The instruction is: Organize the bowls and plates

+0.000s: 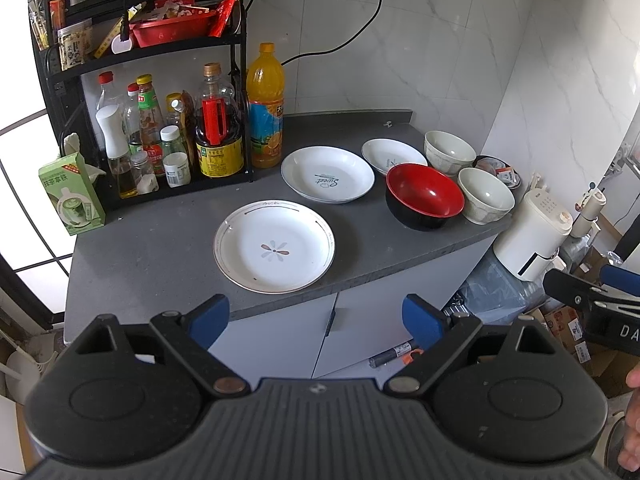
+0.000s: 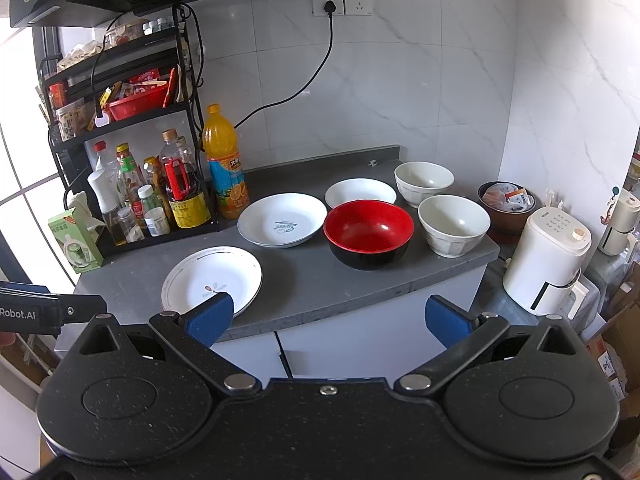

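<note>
**Both tongs empty, dishes unstacked: start with the nearest plate**

From the left wrist view, your left tongs stand wide apart with nothing between them, held off the front edge of the bench. The flower plate lies closest, near the front edge and apart from everything else. Behind it sits the lettered plate, and a smaller plate lies toward the back right, just beside it. The red bowl stands near the right edge, with one white bowl touching or nearly touching it and another white bowl behind. To do this step well, I'd judge you should come in low over the front edge and pinch the flower plate's near rim, one pad above and one under; the rim is shallow and glazed, so it may slip if you bite too little.

From the right wrist view, your right tongs are likewise spread open and empty, off the front edge. The red bowl faces them most directly, with the nearer white bowl beside it at the right edge. Nesting the white bowls looks like a sensible job for this side; keep clear of the orange juice bottle and the condiment rack at the back left.
</note>
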### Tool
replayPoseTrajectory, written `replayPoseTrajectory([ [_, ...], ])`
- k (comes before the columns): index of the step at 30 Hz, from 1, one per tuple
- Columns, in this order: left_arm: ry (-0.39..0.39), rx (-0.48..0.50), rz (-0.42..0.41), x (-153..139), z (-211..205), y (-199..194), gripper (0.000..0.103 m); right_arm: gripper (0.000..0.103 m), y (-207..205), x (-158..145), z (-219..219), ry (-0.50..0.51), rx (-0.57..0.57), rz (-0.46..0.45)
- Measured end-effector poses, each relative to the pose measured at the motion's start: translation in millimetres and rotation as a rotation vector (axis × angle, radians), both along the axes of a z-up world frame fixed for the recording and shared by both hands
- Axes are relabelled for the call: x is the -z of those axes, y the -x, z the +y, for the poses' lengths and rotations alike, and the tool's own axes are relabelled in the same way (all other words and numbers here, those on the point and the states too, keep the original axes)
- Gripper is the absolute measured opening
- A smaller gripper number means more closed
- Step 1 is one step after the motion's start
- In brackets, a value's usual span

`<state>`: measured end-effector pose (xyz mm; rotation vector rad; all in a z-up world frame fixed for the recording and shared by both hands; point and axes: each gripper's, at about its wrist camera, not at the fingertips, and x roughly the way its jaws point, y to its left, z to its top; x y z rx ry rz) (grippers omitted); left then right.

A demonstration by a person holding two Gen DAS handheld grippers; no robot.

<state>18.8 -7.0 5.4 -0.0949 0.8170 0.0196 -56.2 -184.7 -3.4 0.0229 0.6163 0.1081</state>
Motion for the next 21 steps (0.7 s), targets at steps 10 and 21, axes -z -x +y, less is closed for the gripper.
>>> replayPoseTrajectory([
  [10,0.002,-0.013,-0.001,0,1,3,0.092,0.103,1,1,0,-0.001,-0.009,-0.002],
  [21,-0.003,-0.042,-0.012,0,-9,13,0.092,0.103,9,7,-13,-0.012,-0.031,0.008],
])
